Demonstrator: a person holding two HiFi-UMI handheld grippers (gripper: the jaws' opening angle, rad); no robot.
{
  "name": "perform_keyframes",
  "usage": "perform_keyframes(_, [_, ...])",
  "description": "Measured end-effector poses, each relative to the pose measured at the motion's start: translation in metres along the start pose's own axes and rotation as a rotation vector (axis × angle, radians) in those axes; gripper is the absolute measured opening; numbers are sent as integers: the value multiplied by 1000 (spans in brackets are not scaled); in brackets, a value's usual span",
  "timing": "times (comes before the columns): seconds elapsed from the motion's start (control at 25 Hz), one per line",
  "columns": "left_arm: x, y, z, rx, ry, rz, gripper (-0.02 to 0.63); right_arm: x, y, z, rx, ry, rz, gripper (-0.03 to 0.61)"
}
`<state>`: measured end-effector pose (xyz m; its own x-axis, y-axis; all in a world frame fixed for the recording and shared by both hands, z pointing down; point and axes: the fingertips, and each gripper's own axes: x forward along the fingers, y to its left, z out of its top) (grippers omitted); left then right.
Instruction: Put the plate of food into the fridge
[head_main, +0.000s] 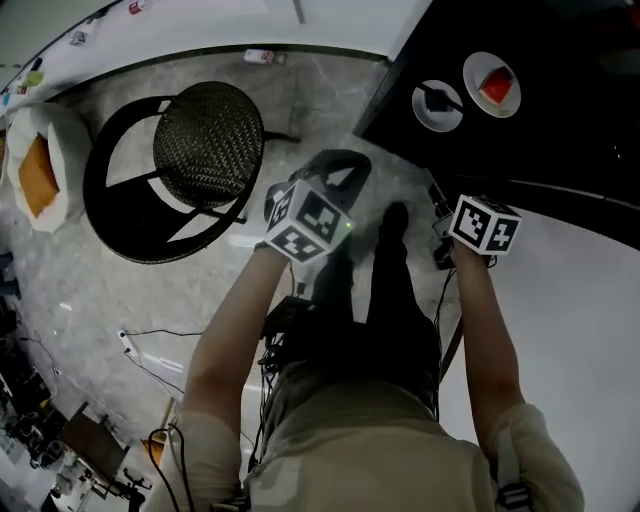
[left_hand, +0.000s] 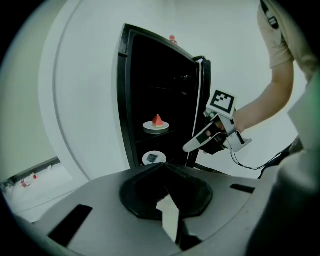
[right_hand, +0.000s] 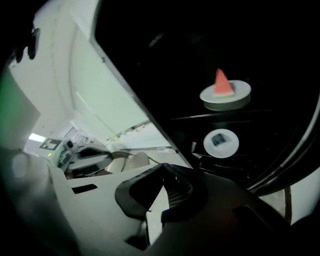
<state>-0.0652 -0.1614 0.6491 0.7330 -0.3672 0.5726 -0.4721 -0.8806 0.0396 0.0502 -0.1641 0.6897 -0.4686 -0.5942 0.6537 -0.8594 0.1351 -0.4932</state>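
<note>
The fridge (left_hand: 150, 90) stands open with a dark inside. A white plate with a red wedge of food (left_hand: 156, 124) (right_hand: 225, 93) (head_main: 491, 85) rests on a shelf. On the shelf below lies a second white plate with a small dark item (left_hand: 154, 158) (right_hand: 221, 142) (head_main: 437, 105). My left gripper (left_hand: 163, 168) (head_main: 338, 168) is shut and empty, held back from the opening. My right gripper (right_hand: 163, 172) (left_hand: 192, 145) (head_main: 438, 212) is shut with nothing between its jaws, close to the black edge of the door (left_hand: 202, 100).
A round black wicker chair (head_main: 205, 130) stands on the marble floor to my left. A white cushion with an orange patch (head_main: 40, 170) lies at the far left. Cables (head_main: 150, 340) run over the floor behind me.
</note>
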Motion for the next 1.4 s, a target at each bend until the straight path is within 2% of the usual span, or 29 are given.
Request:
perform_keyframes(0.16, [-31,5,9,2,-9,40,9,-19,51,9,-87,-6,78,20])
perform_keyframes(0.4, [-68,18,29,29,-55,129,9,-28,117,49,-222,-63,223,20])
perform_keyframes(0.56, [-104,-5,56,16,-127,119,9,-62,161,52,-268,-71,273,20])
perform_keyframes(0.8, [-151,-9,82,45,-181,158,9,-86,216,60,-350,-96,356,20])
perform_keyframes(1.08, [-179,-26,105,66,-211,175,9,-139,246,64,-386,-146,396,20])
perform_keyframes(1.28, [-199,-22,122,109,-210,263,9,-152,262,66,-452,-155,489,20])
perform_keyframes(1.4, [-194,-33,137,126,-214,296,9,-167,262,66,-491,-145,512,20])
